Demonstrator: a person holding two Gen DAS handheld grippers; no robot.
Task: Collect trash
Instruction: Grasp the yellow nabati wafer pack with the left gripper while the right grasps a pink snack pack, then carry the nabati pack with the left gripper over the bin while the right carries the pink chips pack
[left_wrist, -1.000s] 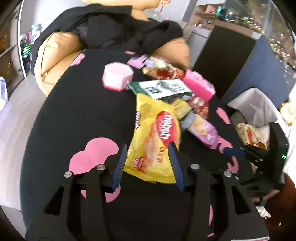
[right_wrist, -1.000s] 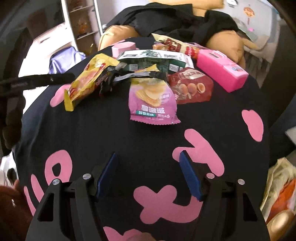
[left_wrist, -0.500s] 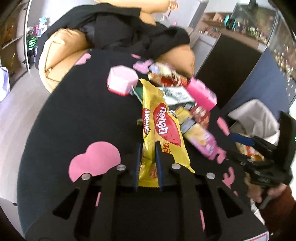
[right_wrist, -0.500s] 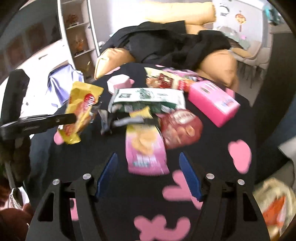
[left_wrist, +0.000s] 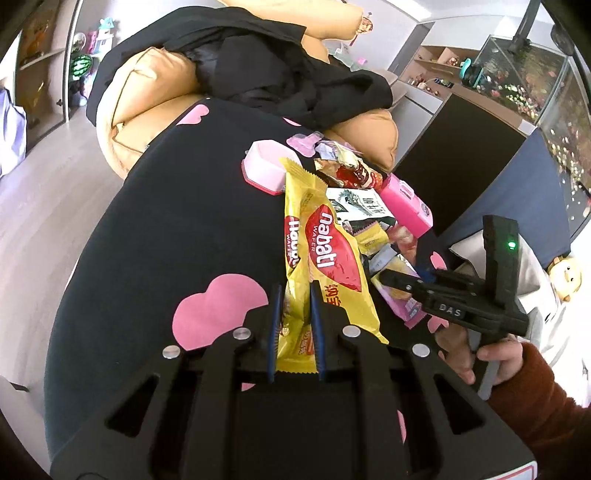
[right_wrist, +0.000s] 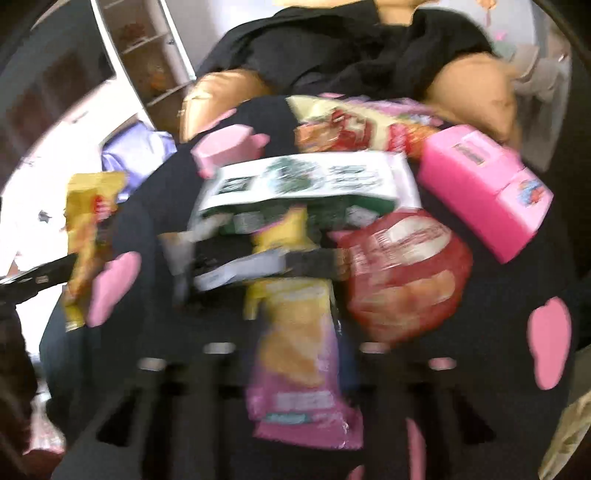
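Note:
My left gripper (left_wrist: 295, 295) is shut on the lower end of a yellow Nabati wafer packet (left_wrist: 332, 251), which stands up off the black tablecloth (left_wrist: 166, 229). The same packet (right_wrist: 86, 236) shows at the left of the blurred right wrist view. My right gripper (right_wrist: 301, 354) is closing on a pink chip packet (right_wrist: 299, 387) that lies between its fingers, and the packet's sides look pinched. In the left wrist view the right gripper (left_wrist: 406, 280), held by a hand in a rust sleeve, reaches over that pink packet (left_wrist: 400, 304).
More wrappers lie heaped behind: a green-and-white packet (right_wrist: 306, 177), a red snack bag (right_wrist: 402, 273), a pink box (left_wrist: 406, 201) and a pink hexagonal box (left_wrist: 264, 168). Black clothes cover an orange cushion (left_wrist: 140, 92) at the back. A white bag (left_wrist: 554, 295) hangs off the right edge.
The left gripper shut on the yellow packet and raised it. The right gripper moved forward over the pink chip packet and its jaws came together around it.

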